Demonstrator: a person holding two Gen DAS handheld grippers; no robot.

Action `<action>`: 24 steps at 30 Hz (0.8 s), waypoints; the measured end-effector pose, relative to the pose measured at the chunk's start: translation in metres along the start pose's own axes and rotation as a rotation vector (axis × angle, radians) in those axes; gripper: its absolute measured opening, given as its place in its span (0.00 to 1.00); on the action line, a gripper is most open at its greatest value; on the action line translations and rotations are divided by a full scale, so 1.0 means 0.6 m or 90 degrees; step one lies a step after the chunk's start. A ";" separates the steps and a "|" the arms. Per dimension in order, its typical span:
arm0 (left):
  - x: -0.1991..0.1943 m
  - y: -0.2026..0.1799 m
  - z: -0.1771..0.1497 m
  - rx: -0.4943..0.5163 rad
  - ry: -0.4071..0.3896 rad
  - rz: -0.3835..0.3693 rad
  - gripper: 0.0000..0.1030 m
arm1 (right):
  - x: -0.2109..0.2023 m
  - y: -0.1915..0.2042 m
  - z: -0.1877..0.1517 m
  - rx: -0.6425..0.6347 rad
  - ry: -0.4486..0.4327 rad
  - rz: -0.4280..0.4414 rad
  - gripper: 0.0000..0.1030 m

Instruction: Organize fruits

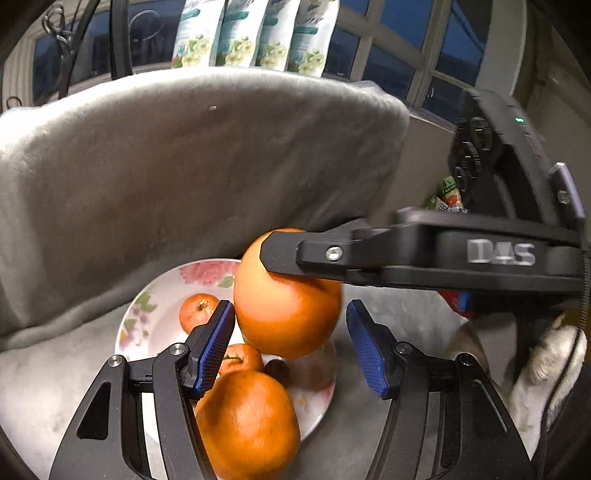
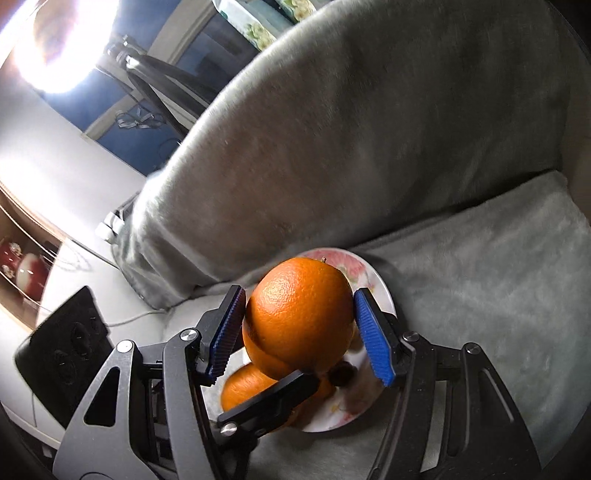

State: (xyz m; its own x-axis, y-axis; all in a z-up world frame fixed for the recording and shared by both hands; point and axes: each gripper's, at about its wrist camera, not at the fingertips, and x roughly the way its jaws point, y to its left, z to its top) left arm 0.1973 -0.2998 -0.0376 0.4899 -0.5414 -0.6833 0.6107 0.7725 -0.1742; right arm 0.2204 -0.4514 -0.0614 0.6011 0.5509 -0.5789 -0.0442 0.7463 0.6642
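A floral plate [image 1: 155,295] lies on a grey sofa seat with a large orange [image 1: 247,424], two small tangerines [image 1: 197,310] and a dark small fruit on it. My right gripper [image 2: 301,328] is shut on another large orange [image 2: 301,314] and holds it above the plate [image 2: 384,291]. In the left wrist view this held orange [image 1: 286,310] hangs from the right gripper's finger [image 1: 295,254]. My left gripper [image 1: 290,343] is open and empty, just above the plate, its pads either side of the held orange without touching. A left finger shows in the right wrist view [image 2: 269,402].
The grey blanket-covered sofa back [image 1: 184,166] rises right behind the plate. Several wipe packs [image 1: 255,33] stand on the window sill. A black power strip [image 2: 62,347] lies on a white surface left of the sofa. Snack packets [image 1: 448,195] lie at the right.
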 end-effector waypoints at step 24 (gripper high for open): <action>-0.221 -0.007 -0.115 -0.011 -0.109 0.061 0.80 | -0.125 0.148 -0.154 -0.220 -0.124 -0.173 0.86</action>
State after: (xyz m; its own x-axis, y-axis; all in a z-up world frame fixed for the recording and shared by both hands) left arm 0.0866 -0.2082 0.0048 0.6452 -0.5126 -0.5666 0.5463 0.8279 -0.1269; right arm 0.0979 -0.3920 -0.0029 0.7649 0.2635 -0.5878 -0.1080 0.9521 0.2862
